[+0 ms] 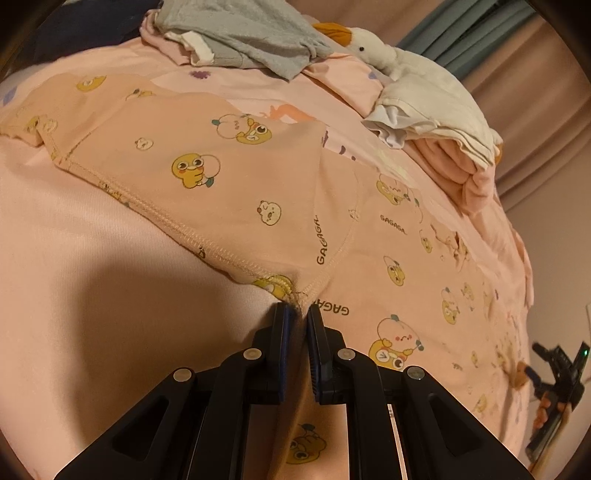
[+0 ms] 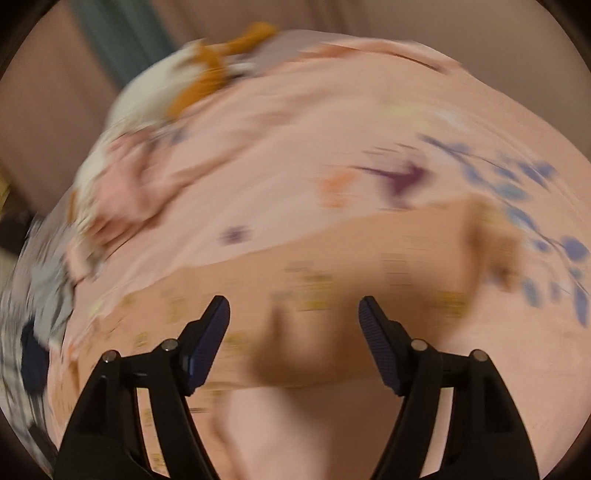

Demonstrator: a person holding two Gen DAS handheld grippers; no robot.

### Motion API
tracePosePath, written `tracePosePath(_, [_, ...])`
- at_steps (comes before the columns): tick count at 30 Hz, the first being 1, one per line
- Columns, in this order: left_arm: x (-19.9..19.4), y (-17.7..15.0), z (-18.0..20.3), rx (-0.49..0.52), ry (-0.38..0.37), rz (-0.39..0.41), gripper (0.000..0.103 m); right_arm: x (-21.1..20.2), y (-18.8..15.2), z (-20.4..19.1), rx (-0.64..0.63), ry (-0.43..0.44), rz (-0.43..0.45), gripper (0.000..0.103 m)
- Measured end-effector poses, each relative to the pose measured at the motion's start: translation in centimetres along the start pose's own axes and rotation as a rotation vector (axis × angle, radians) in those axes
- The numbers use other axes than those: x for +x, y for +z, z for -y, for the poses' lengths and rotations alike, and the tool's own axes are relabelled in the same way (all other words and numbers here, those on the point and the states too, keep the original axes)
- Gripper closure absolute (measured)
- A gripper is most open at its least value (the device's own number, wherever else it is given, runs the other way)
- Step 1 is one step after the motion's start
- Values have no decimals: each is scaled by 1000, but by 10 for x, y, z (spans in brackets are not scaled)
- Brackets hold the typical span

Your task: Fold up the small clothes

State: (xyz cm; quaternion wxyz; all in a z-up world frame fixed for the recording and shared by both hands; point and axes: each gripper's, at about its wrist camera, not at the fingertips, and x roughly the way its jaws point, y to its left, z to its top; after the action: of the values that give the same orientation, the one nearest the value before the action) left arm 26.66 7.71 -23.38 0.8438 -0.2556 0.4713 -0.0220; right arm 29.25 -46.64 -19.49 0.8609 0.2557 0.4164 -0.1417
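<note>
Two grippers: both in view, one per wrist camera.
Left gripper (image 1: 300, 308): fingers nearly together, clamped on a stitched hem corner of the duck-print garment (image 1: 236, 177); a pinch of fabric sits between the blue pads (image 1: 284, 328).
Right gripper (image 2: 293, 306): jaws spread wide, nothing between the fingertips; it hangs over the garment (image 2: 332, 266). The same gripper shows at the far right edge of the left wrist view (image 1: 557, 373), with fingers of the holding hand partly visible.
Garment position: spread on the pink bedsheet (image 1: 74, 295), one layer folded over itself, hem seam running diagonally toward the left gripper (print reads "GAGAGA" among yellow ducks).
Sheet pattern: purple and blue leaf motifs, seen in the right wrist view (image 2: 406, 177).
Grey clothes (image 1: 251, 33): crumpled heap at the far side of the bed, well apart from the garment.
Goose plush (image 1: 373, 48): white with orange beak, beside the grey heap, lying on the white folded cloth (image 1: 436, 114).
Pink folded cloth (image 1: 458, 166): under the white one.
Curtain (image 1: 472, 33): teal and beige, behind the bed.
Image quality: right wrist view heavily motion-blurred; print details unreadable there.
</note>
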Motion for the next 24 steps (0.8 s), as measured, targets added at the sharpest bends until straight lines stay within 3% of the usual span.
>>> tracePosePath(5, [1,-1,4,31,31,7,90,-4,8,85,240,-13,-3,30])
tracePosePath(10, [2,1,-1,11,1,5,90,4,6,124,406,91,-35,30])
tracePosePath(13, [2,2,-3,-3,-15,-2,90,-4,2,123,426,140,-27,30])
tracePosePath(16, [2,1,-4,-7,-15,7,90,-16,2,123,401,137,-15,30])
tracePosePath(20, [1,-1,1,31,14,20,90,-33,3,133,359,9,52,29])
tracePosePath(22, [1,-1,3,41,25,25,90,-32,5,141,367,38,78,29])
tracePosePath(24, [2,-1,4,49,29,30,90,-21,3,150,424,147,55,34])
